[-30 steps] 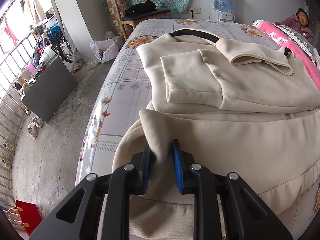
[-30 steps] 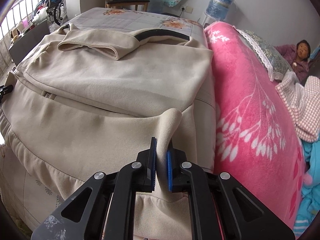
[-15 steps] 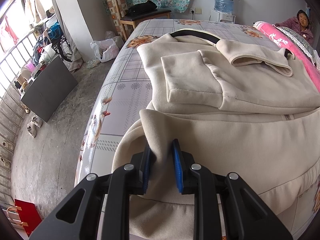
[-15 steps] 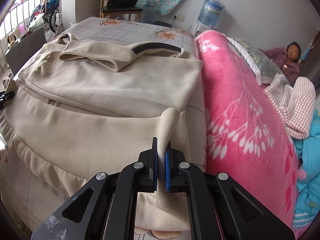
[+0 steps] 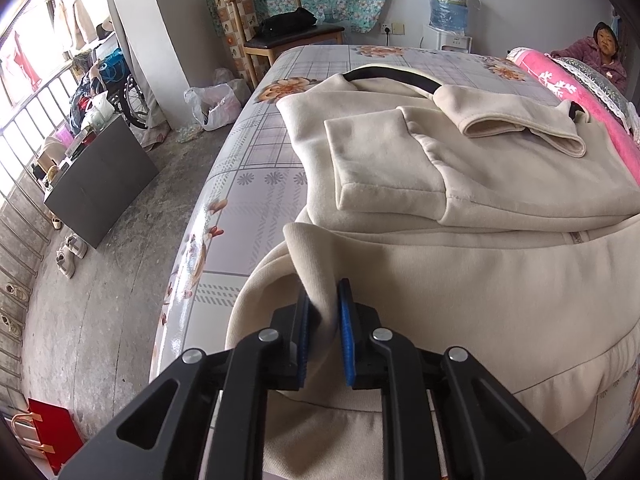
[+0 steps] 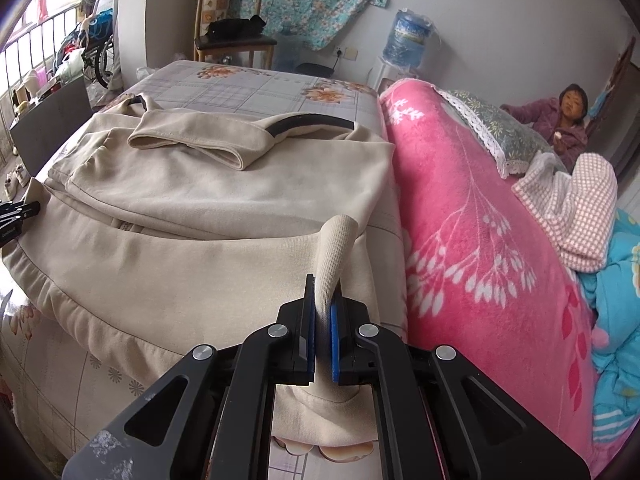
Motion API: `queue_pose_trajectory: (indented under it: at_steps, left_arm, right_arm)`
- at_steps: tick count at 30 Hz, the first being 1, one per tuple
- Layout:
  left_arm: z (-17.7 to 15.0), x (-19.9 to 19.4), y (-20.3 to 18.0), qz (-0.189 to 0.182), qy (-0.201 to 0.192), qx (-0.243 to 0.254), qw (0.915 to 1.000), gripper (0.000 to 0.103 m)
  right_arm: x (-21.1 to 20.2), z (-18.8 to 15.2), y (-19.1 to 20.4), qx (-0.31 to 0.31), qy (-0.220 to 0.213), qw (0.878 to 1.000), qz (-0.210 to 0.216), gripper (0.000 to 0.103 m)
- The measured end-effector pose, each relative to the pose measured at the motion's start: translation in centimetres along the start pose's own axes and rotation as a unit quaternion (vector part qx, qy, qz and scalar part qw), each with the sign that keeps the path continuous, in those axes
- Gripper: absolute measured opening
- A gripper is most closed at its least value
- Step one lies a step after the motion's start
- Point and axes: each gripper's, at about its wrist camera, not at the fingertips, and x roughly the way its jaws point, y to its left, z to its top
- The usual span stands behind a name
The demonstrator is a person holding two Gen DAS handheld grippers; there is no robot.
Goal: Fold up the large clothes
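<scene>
A large cream sweatshirt (image 5: 460, 184) lies spread on the bed (image 5: 256, 184), its sleeves folded in over the chest and its hem hanging over the near edge. My left gripper (image 5: 323, 292) holds a pinched fold of the hem's left corner; its jaws are closing, and the blue pads press the fabric. In the right wrist view the same sweatshirt (image 6: 208, 208) fills the bed. My right gripper (image 6: 323, 284) is shut on the ribbed right hem corner, which stands up in a peak above the pads. The left gripper's tip (image 6: 18, 216) shows at that view's left edge.
A rolled pink blanket (image 6: 480, 240) runs along the bed's right side, with a checked cloth (image 6: 576, 216) on it. A person (image 6: 568, 120) sits at the far right. A wooden chair (image 5: 280, 36), a dark cabinet (image 5: 100, 184) and a red bag (image 5: 52, 432) stand on the floor to the left.
The left pads have drawn closer on the hem fold. The right gripper has risen a little with its hem corner, and its pads have pinched tighter.
</scene>
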Motion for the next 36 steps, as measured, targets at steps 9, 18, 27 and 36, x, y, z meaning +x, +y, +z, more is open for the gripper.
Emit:
queue_pose_trajectory:
  at_steps: [9,18,27,36]
  left_arm:
    - [-0.9,-3.2,0.2,0.006,-0.057,0.006,0.9983,0.006]
    - [-3.4,-8.1,0.6,0.009,-0.119,-0.002,0.9928,0.006]
    - [-2.5,-13.3,0.4,0.021,-0.203,0.004,0.9789,0.006]
    - [0.0,-14.6,1.6,-0.012,-0.226,-0.006,0.9740,0.006]
  right_arm:
    - [-1.6,-0.9,-0.2,0.016,-0.020,1.000,0.007,0.004]
    - [-2.8,-3.1,-1.2,0.048,-0.022,0.998,0.025,0.004]
    - [-5.4,-2.2,-2.2,0.072,-0.063,0.995,0.022,0.004]
    - [-5.9,-0.1,-3.7,0.093,-0.092,0.991,0.018,0.004]
